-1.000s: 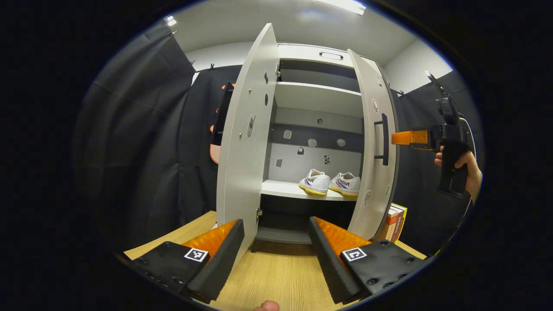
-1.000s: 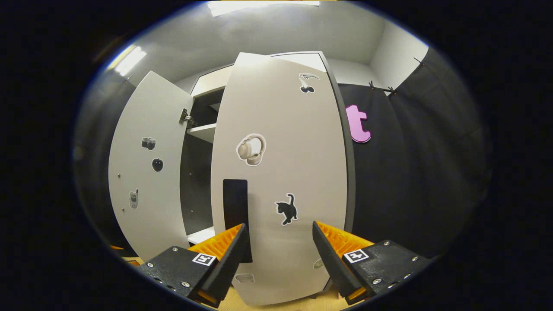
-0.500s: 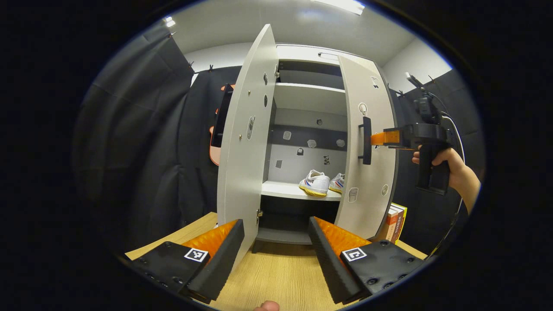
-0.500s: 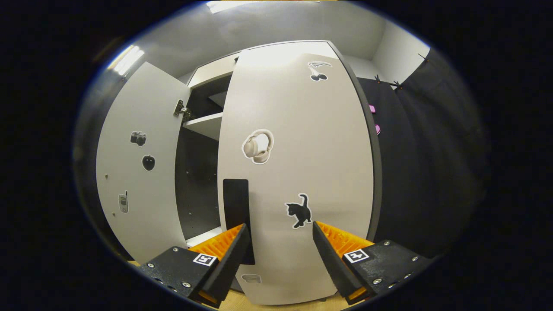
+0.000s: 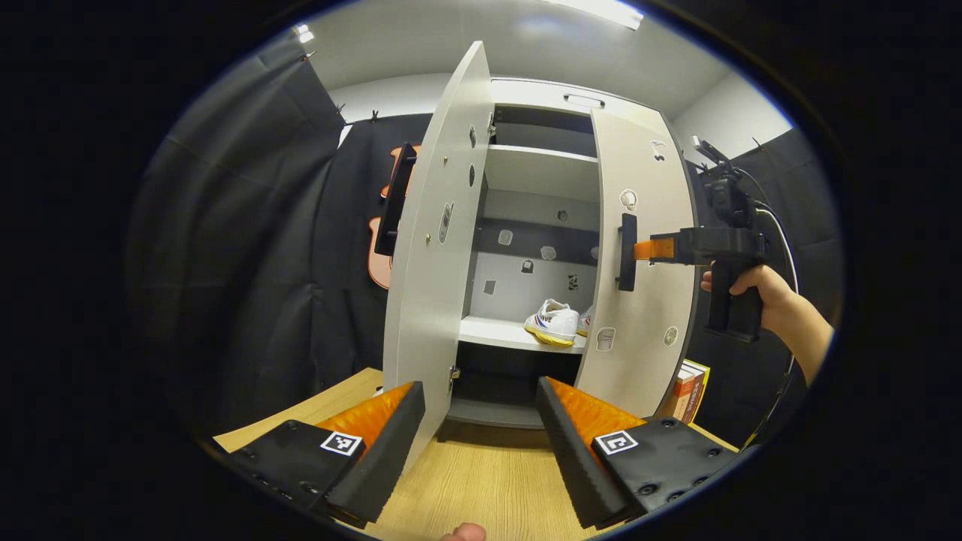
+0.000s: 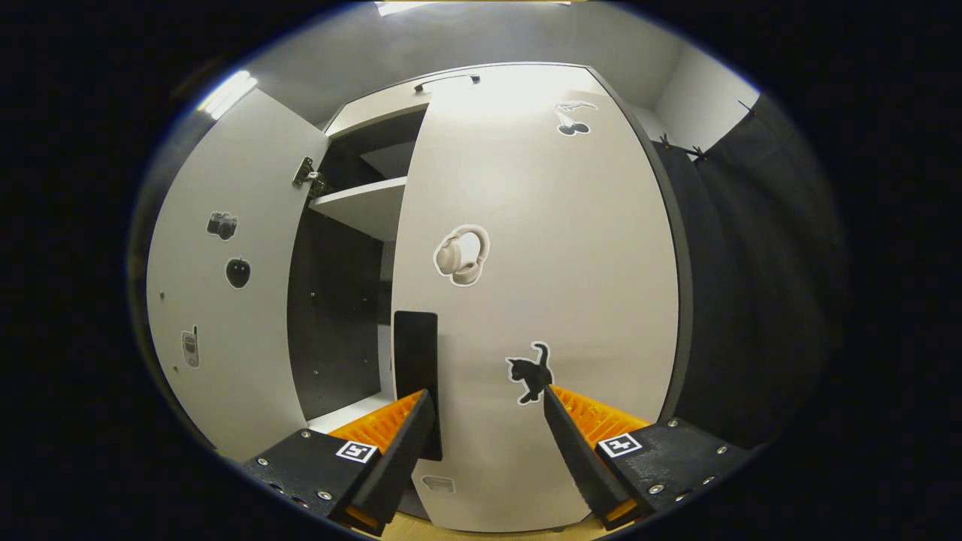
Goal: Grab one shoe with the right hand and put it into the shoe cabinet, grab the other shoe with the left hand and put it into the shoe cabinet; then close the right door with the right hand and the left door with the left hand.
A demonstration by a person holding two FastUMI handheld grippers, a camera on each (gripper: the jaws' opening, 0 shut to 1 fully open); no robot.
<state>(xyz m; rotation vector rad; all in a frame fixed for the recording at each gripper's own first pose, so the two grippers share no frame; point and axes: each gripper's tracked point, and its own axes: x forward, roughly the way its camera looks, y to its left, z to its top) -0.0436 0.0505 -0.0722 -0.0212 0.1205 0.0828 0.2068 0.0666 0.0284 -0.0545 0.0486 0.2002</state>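
In the left gripper view the pale grey shoe cabinet (image 5: 541,169) stands on a wooden table. A white shoe (image 5: 552,323) sits on its middle shelf, and a second shoe (image 5: 585,321) beside it is mostly hidden by the right door (image 5: 646,300). That door is swung partway shut; the left door (image 5: 432,263) stands wide open. My right gripper (image 5: 648,249), held by a hand, has its tips at the right door's face beside the black handle (image 5: 626,252). In the right gripper view my right gripper (image 6: 487,392) is open against the right door (image 6: 541,225), beside its handle (image 6: 415,361). My left gripper (image 5: 479,385) hangs open and empty before the cabinet.
The wooden table (image 5: 481,481) stretches between me and the cabinet. Some books (image 5: 688,387) stand upright at the cabinet's right side. Black cloth walls close in the booth on both sides. The left door (image 6: 218,300) carries small stickers.
The right door has swung further shut under my right gripper, hiding most of the second shoe. My left gripper has stayed nearly still.
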